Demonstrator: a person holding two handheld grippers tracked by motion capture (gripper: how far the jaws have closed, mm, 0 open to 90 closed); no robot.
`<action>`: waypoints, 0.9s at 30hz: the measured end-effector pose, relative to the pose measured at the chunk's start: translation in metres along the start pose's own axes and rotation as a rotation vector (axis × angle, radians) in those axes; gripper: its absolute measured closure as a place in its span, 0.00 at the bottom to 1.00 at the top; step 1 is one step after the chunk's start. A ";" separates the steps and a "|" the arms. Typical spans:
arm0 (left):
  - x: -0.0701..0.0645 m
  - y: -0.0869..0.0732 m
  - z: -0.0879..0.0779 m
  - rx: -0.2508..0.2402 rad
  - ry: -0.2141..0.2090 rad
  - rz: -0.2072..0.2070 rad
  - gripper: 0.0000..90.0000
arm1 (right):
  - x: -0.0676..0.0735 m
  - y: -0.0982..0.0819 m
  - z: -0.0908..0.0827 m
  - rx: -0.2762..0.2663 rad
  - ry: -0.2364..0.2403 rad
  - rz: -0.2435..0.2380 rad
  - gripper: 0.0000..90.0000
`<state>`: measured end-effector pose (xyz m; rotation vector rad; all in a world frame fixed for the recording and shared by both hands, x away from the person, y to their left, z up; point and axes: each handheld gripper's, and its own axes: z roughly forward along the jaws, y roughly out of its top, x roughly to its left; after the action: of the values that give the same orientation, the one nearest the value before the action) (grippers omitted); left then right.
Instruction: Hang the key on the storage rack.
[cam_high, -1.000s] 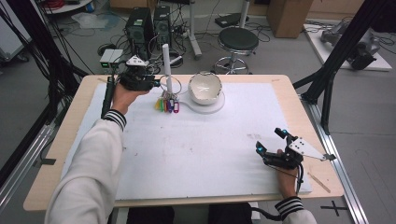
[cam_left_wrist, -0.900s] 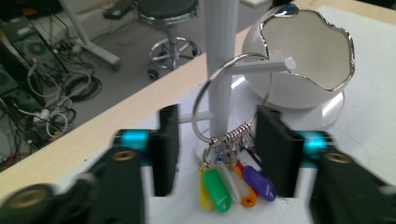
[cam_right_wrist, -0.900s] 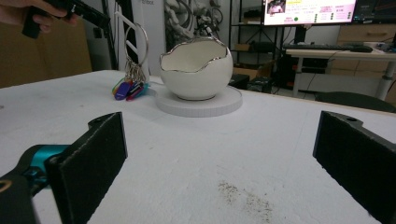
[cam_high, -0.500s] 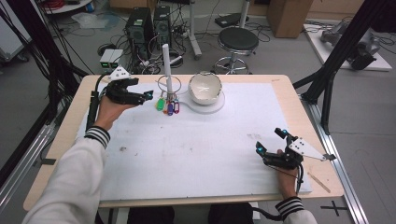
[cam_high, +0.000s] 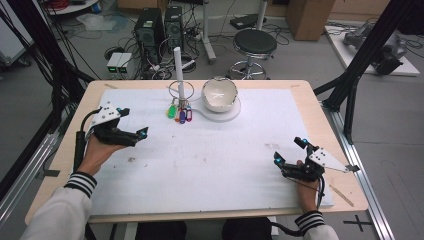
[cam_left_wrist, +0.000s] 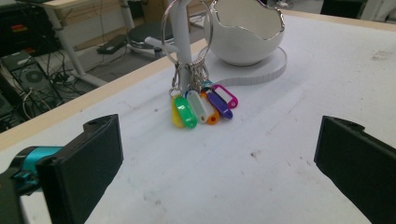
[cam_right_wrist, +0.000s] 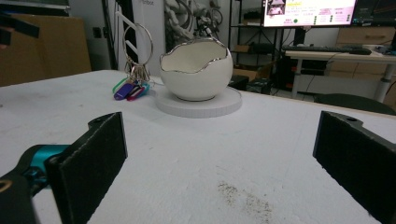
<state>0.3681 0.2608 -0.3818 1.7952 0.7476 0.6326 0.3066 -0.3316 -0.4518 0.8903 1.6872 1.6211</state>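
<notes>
Over on the left, the left claw (cam_high: 131, 136) sits low over the white tabletop (cam_high: 215, 160), its jaws having just been opening and now spread wide with nothing between them. Ahead of it, near the far edge, the key ring (cam_left_wrist: 187, 28) hangs round a white post (cam_high: 177, 70), its coloured key tags (cam_left_wrist: 203, 107) resting on the tabletop. Just beside that stands a white bowl (cam_high: 219, 93) on a round base. Well apart at the right, the right claw (cam_high: 287, 160) gapes wide, empty too.
</notes>
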 end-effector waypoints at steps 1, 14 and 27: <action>-0.001 -0.003 -0.003 0.001 -0.004 -0.006 0.02 | 0.000 0.000 0.000 0.002 0.001 -0.001 0.03; -0.036 -0.061 -0.046 -0.114 -0.006 -0.024 0.02 | 0.000 0.000 0.000 -0.001 0.002 0.002 0.03; -0.043 -0.094 -0.072 -0.284 0.121 -0.063 0.02 | 0.000 0.000 0.000 0.000 0.000 -0.010 0.03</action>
<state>0.2694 0.2982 -0.4507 1.4788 0.7520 0.7702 0.3068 -0.3318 -0.4519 0.8805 1.6894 1.6138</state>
